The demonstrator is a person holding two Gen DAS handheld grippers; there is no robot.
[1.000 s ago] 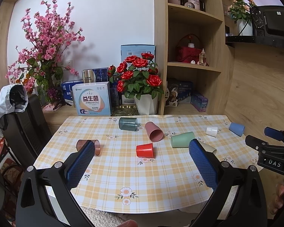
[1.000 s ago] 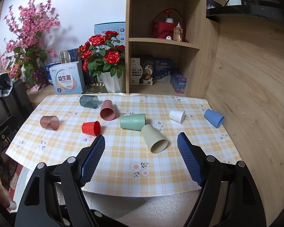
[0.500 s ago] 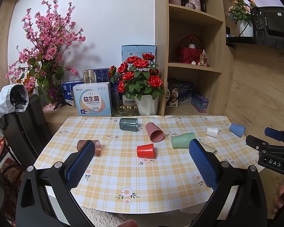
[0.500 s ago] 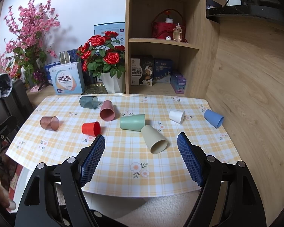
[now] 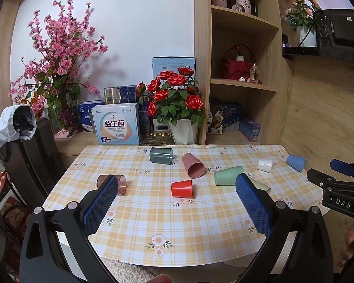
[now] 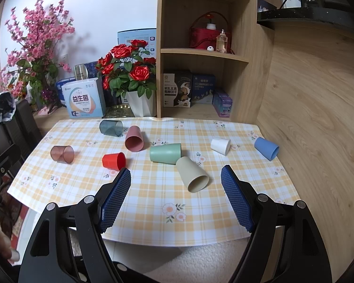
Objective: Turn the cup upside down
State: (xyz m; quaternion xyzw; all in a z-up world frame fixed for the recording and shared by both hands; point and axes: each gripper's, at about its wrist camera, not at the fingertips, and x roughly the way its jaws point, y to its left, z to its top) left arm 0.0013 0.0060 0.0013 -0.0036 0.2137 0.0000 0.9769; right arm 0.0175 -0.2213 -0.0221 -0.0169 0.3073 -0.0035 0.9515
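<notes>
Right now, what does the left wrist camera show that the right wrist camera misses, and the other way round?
Only the left wrist view shows the two jars on the top shelf, and the right gripper's body marked DAS at its right edge. Only the right wrist view shows the whole beige cup, open mouth toward the camera; in the left view a finger hides most of it. Both show the checked tablecloth, eight cups lying on their sides, including the red cup, the rose pot, and an open gripper holding nothing.
</notes>
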